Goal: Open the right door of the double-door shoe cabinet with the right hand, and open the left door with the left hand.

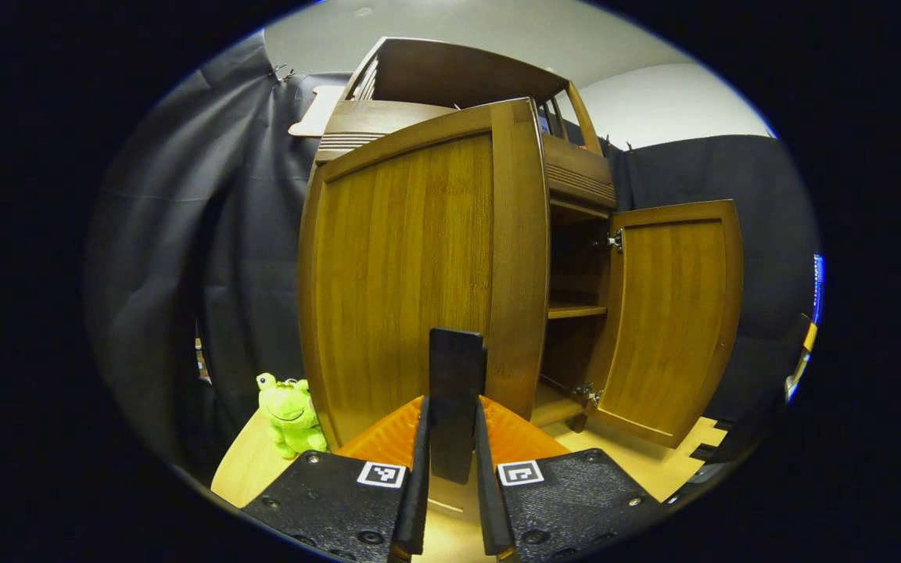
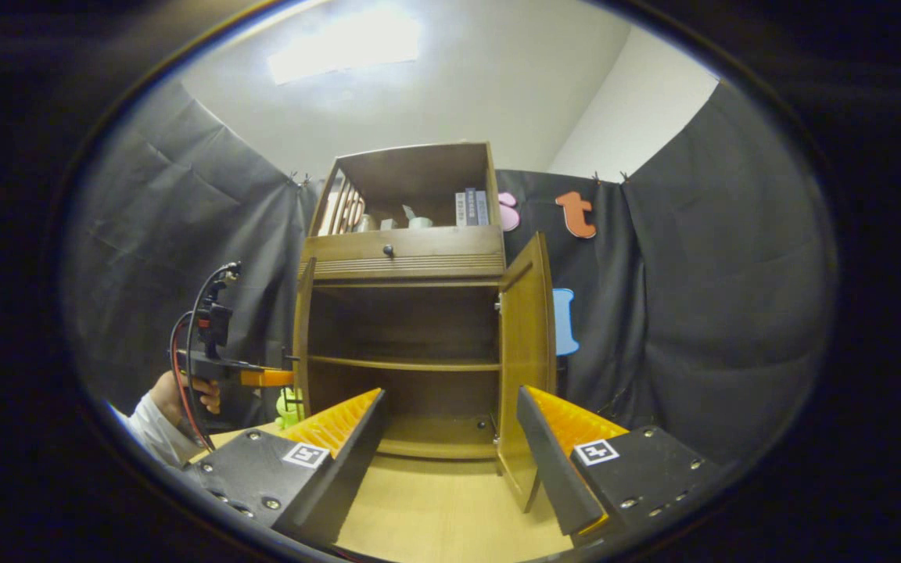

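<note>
Looking along the left gripper (image 1: 450, 469), its fingers are clenched on the dark handle (image 1: 457, 391) of the shoe cabinet's left door (image 1: 411, 266), which stands swung out; the right door (image 1: 673, 313) hangs wide open. A green frog plush (image 1: 288, 414) sits nearby. From the right gripper view, the right gripper (image 2: 450, 446) is released, facing the cabinet shelves (image 2: 403, 363). Pulling along the hinge arc seems wisest.

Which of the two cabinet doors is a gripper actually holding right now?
The left wooden door: the left gripper is clamped on its dark handle. The right wooden door hangs open, untouched.
</note>
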The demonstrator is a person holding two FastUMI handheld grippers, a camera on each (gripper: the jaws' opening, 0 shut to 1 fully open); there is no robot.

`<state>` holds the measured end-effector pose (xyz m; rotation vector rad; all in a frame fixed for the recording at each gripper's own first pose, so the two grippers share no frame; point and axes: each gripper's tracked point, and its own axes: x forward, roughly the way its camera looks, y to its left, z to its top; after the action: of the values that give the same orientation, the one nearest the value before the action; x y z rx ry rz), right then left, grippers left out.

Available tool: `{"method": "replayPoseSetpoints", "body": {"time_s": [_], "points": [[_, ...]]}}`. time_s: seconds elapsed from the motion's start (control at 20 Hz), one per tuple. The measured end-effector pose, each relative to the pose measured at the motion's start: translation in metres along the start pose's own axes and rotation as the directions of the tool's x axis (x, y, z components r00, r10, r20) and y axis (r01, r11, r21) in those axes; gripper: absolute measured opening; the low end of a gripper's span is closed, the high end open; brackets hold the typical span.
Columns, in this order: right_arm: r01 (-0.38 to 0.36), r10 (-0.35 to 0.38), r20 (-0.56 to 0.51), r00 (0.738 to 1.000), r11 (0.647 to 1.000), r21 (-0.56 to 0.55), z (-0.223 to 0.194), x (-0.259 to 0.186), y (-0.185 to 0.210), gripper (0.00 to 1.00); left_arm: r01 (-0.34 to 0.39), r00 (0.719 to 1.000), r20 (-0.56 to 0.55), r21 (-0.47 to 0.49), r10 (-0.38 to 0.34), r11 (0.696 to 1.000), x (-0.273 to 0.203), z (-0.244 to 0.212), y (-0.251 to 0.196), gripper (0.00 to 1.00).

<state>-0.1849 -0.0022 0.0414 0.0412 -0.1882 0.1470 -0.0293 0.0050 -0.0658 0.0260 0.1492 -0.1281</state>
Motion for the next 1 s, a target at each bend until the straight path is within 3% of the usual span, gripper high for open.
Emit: {"method": "replayPoseSetpoints", "body": {"time_s": [0.35,1.0], "points": [[0.002,-0.002,-0.002,1.000,1.000,0.016,0.001,-0.001,0.002,0.98,-0.056,0.998,0.011,0.018,0.055,0.998,-0.021,-0.001,0.020,0.27],[-0.007,0.007,-0.002,1.000,0.999,0.038,-0.009,0.006,0.007,0.97,-0.179,0.984,0.010,0.101,0.179,0.979,-0.060,0.001,0.074,0.10]]}}
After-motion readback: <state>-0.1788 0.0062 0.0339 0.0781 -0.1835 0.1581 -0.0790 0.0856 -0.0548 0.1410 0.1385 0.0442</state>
